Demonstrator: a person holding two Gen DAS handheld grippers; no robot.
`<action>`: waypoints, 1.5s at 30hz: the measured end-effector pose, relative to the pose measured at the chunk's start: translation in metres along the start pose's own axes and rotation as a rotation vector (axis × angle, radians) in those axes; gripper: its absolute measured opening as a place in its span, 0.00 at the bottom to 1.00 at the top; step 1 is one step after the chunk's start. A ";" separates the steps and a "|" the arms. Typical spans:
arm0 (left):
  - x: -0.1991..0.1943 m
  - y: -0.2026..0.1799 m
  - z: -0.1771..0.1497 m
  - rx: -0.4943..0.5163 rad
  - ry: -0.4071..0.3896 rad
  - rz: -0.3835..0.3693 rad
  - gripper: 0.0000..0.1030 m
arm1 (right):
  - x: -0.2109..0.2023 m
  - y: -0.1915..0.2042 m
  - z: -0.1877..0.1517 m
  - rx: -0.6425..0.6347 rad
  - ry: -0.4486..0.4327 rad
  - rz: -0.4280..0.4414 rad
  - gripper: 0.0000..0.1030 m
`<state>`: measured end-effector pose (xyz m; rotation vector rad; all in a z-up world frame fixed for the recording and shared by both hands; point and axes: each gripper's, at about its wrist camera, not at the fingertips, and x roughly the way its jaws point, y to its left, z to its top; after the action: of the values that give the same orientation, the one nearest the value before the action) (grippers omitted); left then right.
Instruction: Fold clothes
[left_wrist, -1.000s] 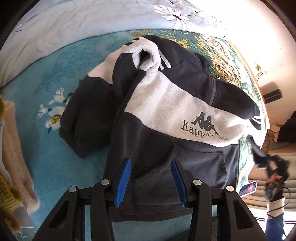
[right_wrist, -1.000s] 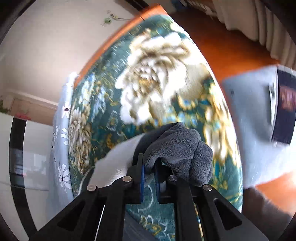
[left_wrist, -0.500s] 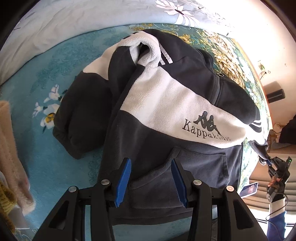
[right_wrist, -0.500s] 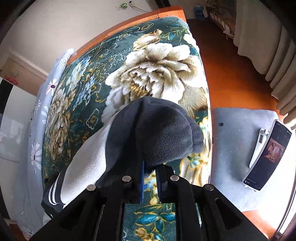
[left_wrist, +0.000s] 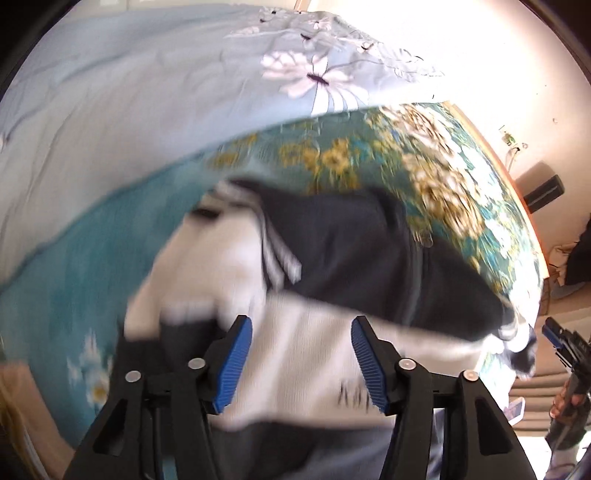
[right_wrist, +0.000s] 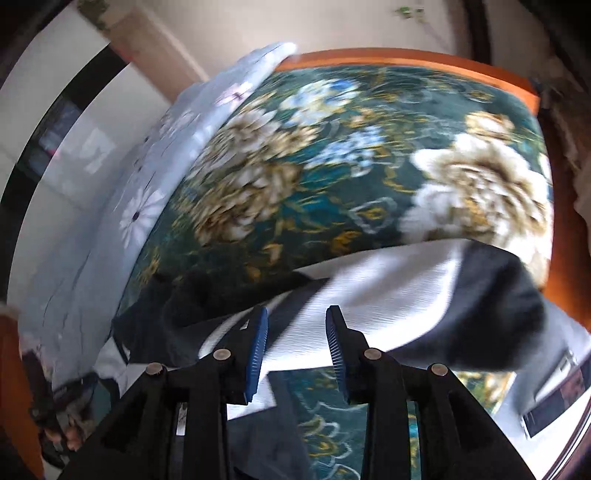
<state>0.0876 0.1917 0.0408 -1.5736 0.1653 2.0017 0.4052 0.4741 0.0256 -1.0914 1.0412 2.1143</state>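
Observation:
A dark grey and white fleece hoodie (left_wrist: 332, 266) lies on the teal flowered bedspread (left_wrist: 424, 177), blurred by motion. My left gripper (left_wrist: 301, 358) is open just above its white chest band, holding nothing. In the right wrist view my right gripper (right_wrist: 297, 343) is open over the hoodie's white and dark sleeve (right_wrist: 406, 295), which lies spread out toward the bed's right edge. The sleeve cuff (left_wrist: 522, 354) also shows at the right in the left wrist view, next to the other gripper (left_wrist: 565, 343).
A pale blue flowered quilt (left_wrist: 147, 92) covers the far side of the bed. The orange wooden bed frame (right_wrist: 406, 59) runs along the far edge. A phone (right_wrist: 554, 406) lies on a grey mat at the lower right. A beige garment (left_wrist: 18, 406) lies at the left.
My right gripper has opened and let go of the dark sleeve cuff, which now lies stretched out on the bed. My left gripper has moved forward over the hoodie toward its collar.

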 end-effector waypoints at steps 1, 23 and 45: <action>0.008 -0.004 0.012 0.005 0.002 0.019 0.62 | 0.017 0.016 0.004 -0.047 0.030 0.014 0.33; 0.113 -0.015 0.049 0.379 0.099 0.356 0.68 | 0.105 0.071 -0.033 -0.279 0.250 0.171 0.34; 0.049 -0.008 0.002 0.113 -0.054 0.225 0.68 | 0.151 0.124 0.021 -0.364 0.330 0.176 0.09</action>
<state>0.0835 0.2165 -0.0015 -1.4828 0.4432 2.1616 0.2255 0.4388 -0.0461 -1.6193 0.9447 2.3806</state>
